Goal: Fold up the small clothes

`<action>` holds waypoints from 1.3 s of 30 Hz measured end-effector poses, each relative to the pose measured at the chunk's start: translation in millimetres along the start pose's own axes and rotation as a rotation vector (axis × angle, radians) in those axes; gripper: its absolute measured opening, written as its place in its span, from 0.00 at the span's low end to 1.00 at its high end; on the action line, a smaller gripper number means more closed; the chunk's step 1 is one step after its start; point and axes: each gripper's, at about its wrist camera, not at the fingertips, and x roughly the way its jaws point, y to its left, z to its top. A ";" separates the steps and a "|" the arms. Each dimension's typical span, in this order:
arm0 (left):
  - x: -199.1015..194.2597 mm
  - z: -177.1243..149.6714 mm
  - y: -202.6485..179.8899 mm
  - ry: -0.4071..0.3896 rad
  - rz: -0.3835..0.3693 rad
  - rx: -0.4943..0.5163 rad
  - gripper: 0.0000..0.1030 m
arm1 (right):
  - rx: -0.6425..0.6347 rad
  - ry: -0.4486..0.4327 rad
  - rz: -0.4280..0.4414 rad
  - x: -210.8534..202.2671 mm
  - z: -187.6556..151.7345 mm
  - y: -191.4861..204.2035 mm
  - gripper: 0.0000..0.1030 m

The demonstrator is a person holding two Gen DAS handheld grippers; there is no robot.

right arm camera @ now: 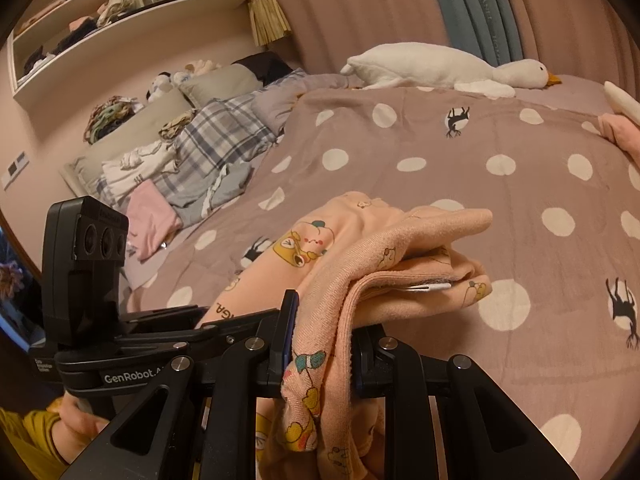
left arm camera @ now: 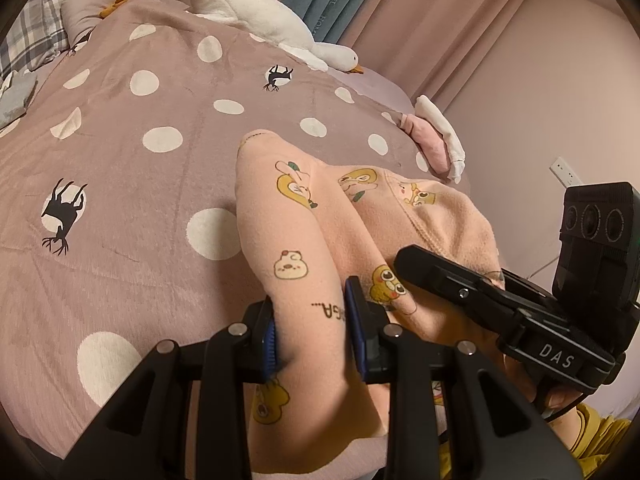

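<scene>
we are holding one small garment, the peach printed pyjama piece [left arm camera: 304, 216], up over the spotted bedcover [left arm camera: 132, 168], and both tongs are clamping it. our left gripper [left arm camera: 310, 320] is pinching a thick fold of it between its blue pads, and our right gripper [right arm camera: 320, 340] is biting on another bunched edge, with loose cloth hanging below the jaws. from the right wrist view the far part of the garment is lying doubled over itself in layers, so we are judging the fold as partly made and not yet laid flat or smoothed on the bed. near the pillows a pink folded cloth [right arm camera: 154, 216] and other small clothes are lying in a loose heap; we are not able to tell which of them are finished.

the lower end of the garment is running out of both views, and the grippers are covering the pinched edges. a pink and white bundle [left arm camera: 436, 140] beside the plush goose [left arm camera: 256, 20] is too small to name.
</scene>
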 end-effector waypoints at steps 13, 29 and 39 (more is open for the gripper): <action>13.8 17.1 20.4 0.012 0.003 -0.028 0.27 | -0.005 0.015 -0.005 21.9 11.4 -6.5 0.23; 32.1 29.4 38.6 0.029 0.016 -0.046 0.27 | -0.003 0.036 -0.009 47.1 20.1 -10.0 0.23; 40.7 33.0 47.2 0.040 0.014 -0.055 0.27 | 0.002 0.048 -0.017 58.6 21.6 -12.6 0.23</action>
